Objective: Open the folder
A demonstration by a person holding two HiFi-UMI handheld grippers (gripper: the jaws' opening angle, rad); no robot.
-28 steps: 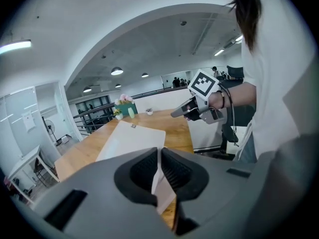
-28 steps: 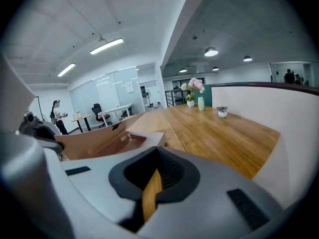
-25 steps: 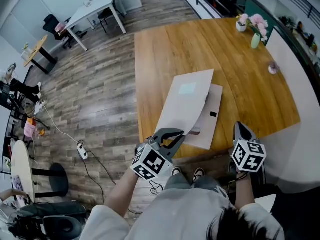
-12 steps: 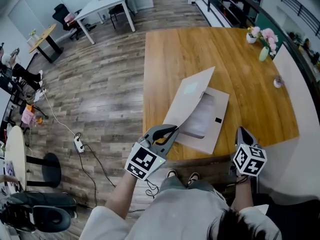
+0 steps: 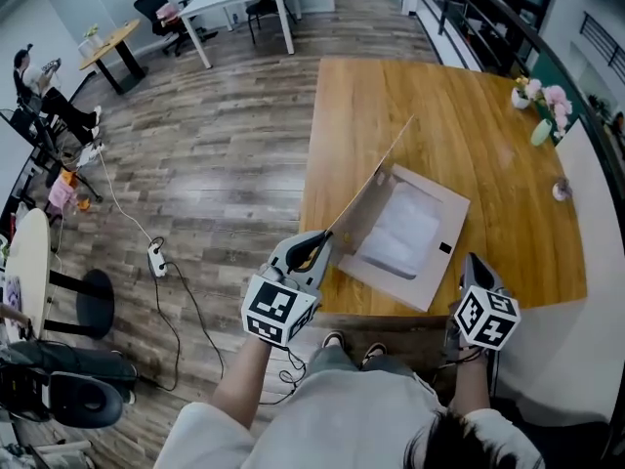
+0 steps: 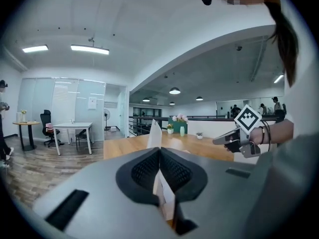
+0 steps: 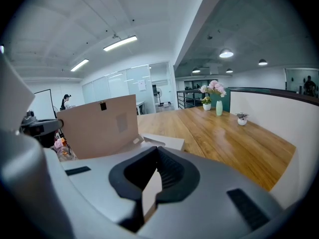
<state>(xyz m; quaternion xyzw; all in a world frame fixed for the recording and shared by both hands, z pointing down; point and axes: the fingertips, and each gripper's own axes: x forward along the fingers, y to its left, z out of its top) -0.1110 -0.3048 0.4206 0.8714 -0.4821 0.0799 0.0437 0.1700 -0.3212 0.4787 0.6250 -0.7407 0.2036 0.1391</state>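
Left gripper (image 5: 322, 240): jaws pinched tight on the folder cover (image 5: 363, 208), which I hold upright to open it
Right gripper (image 5: 470, 258): jaws closed on a tan edge, seemingly the folder base (image 5: 444, 203), anchoring it on the table (image 5: 391, 96)

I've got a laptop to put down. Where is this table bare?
Free: the far half of the table, beyond the folder, and the strip between the folder and the vases on the right. Crowded: the near edge, where the left gripper holds the cover up and the right gripper grips the folder's right edge.
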